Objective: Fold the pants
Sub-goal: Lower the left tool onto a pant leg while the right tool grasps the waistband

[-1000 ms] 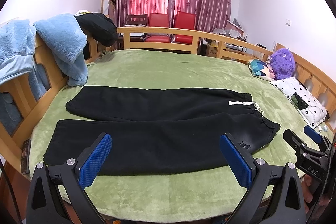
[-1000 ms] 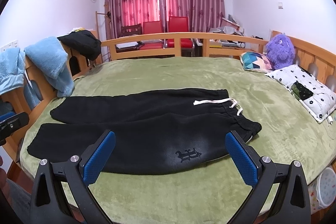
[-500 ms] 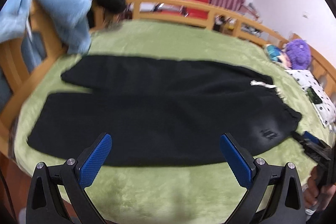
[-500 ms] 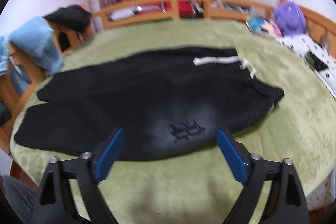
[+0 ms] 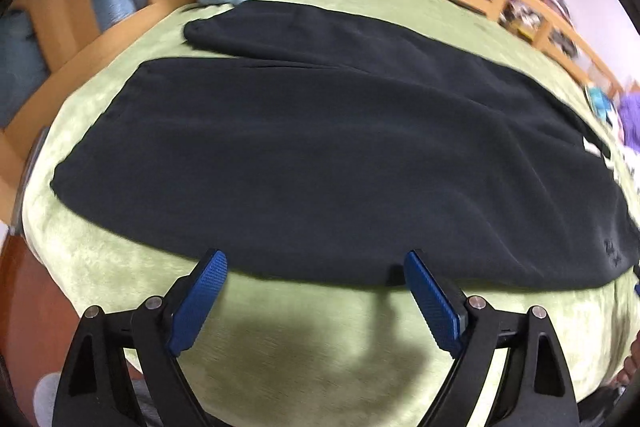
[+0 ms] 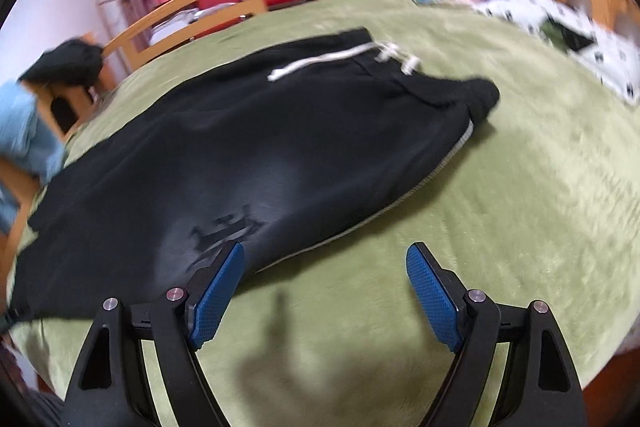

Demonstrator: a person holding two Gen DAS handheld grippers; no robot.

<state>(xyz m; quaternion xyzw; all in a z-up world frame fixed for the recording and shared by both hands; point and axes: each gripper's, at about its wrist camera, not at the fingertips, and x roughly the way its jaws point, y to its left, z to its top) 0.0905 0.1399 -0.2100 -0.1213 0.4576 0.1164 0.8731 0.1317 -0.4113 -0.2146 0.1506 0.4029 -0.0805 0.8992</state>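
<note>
Left wrist view: black sweatpants [image 5: 320, 155] ahead of left gripper [image 5: 316, 267], right gripper [image 6: 324, 259], both released; risk: pinching green blanket [image 5: 320, 327] too.

The bed [image 5: 280, 347] is viewed from low over its near edge in the left wrist view, aimed across the pants [image 5: 320, 155] legs toward the far rail. In the right wrist view, the waistband end is faced closely. The pants [image 6: 240, 155] are shared by both views.

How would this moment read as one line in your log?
stage: approach | pants: flat, unfolded, on green blanket | left tool: open, at near edge | right tool: open, near waist
</note>
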